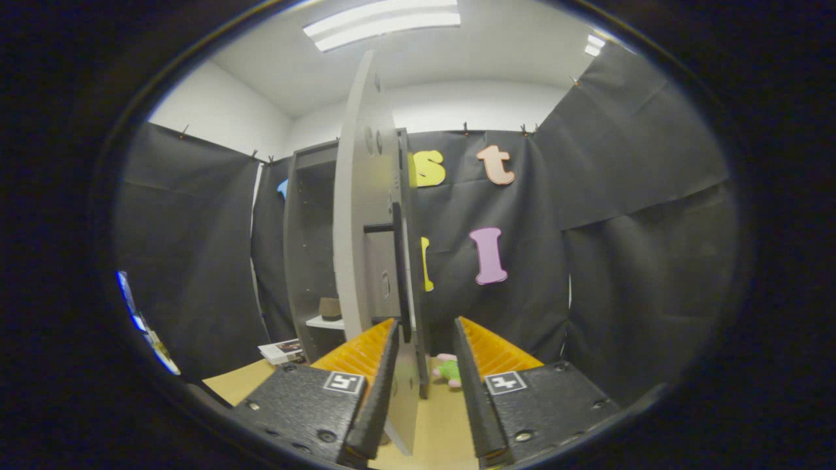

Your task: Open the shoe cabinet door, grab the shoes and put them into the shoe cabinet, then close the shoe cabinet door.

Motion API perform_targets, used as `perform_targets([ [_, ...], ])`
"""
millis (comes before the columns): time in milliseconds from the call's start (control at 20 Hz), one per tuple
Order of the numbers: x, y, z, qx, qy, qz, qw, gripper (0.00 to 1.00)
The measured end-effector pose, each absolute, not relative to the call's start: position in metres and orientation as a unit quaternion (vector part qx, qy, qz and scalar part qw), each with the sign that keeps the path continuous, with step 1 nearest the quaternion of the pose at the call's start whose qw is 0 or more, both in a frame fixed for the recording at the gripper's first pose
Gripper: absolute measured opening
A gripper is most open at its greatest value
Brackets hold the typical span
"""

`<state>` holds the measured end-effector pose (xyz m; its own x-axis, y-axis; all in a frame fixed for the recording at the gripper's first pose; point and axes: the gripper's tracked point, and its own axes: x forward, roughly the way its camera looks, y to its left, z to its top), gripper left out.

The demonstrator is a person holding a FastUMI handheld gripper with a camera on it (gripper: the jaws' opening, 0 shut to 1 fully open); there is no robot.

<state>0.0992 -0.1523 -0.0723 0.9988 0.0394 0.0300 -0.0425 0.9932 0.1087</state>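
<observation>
The grey shoe cabinet (307, 215) stands beyond my fingers to the left, its inside showing. Its pale door (358, 215) is swung wide and I see it nearly edge-on. The door's lower edge runs down between my two fingers, close to the left finger (382, 372) and apart from the right finger (471, 385). A black bar handle (399, 274) sits on the door's right face, just above my fingertips. My gripper (426, 323) is open, with a wide gap. A brown shoe-like thing (330, 307) rests on a white shelf (324, 322) inside the cabinet.
A small green and pink soft toy (449, 371) lies on the tan floor (450, 424) between my fingers, past the door. A stack of magazines (281, 351) lies on the floor left of the cabinet. Black cloth walls close in all around.
</observation>
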Motion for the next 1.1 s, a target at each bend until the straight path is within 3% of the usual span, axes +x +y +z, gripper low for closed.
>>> perform_targets([
  [50,0.094,-0.161,-0.076,0.051,-0.012,0.006,0.999,0.76],
  [150,0.084,-0.174,-0.082,0.050,-0.009,-0.023,0.998,0.96],
  [600,0.053,-0.151,-0.148,0.097,0.030,-0.039,0.994,1.00],
  [1100,0.040,-0.058,-0.189,0.074,0.047,0.031,0.996,1.00],
])
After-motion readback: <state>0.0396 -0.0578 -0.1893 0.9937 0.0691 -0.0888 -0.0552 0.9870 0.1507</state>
